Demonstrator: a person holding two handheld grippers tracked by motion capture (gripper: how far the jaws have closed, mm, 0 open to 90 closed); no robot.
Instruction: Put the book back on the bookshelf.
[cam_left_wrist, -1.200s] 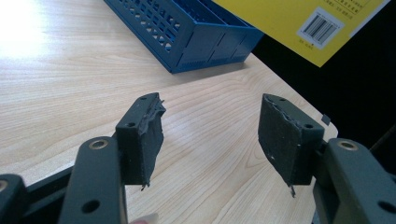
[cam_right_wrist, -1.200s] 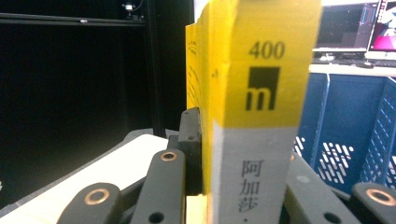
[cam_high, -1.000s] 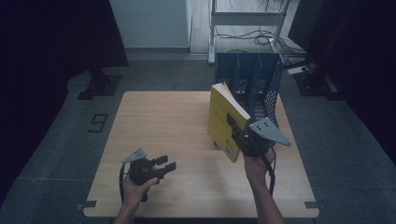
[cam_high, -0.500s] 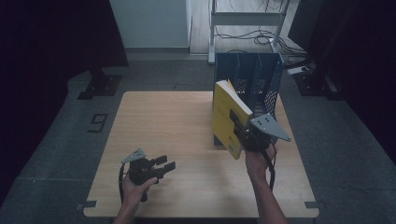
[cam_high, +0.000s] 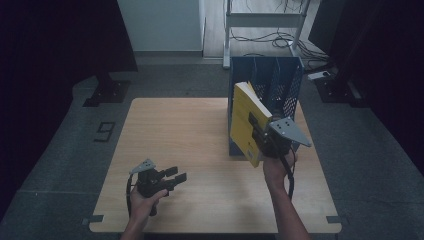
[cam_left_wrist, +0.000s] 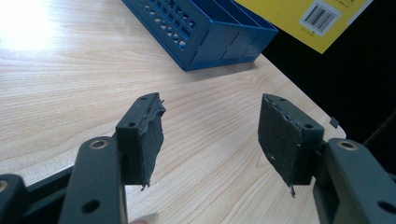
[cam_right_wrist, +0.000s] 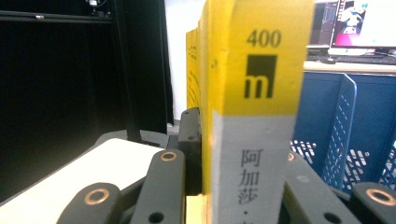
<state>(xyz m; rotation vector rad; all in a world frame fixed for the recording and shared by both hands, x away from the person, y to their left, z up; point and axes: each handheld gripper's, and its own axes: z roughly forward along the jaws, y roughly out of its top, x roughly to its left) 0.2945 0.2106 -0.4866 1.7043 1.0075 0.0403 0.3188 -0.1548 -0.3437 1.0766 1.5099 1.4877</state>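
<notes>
The right gripper (cam_high: 260, 131) is pinching a yellow book (cam_high: 245, 120) by its spine end and holding it upright and tilted, lifted off the wooden table (cam_high: 190, 135) just in front of the blue slotted file rack (cam_high: 272, 80). In the right gripper view the jaws are pressing on both sides of the book (cam_right_wrist: 252, 93), with the rack's perforated dividers (cam_right_wrist: 341, 135) just beyond. The step in hand looks like slotting the book into the rack; the next move is calling for lining the book's lower edge up with one compartment and lowering it between the dividers without catching the front wall. The left gripper (cam_high: 172, 176) is resting low over the near-left table, jaws spread and holding nothing (cam_left_wrist: 210, 135). Compared with a second ago, the book is sitting slightly closer to the rack, and the left gripper is lying where it was
</notes>
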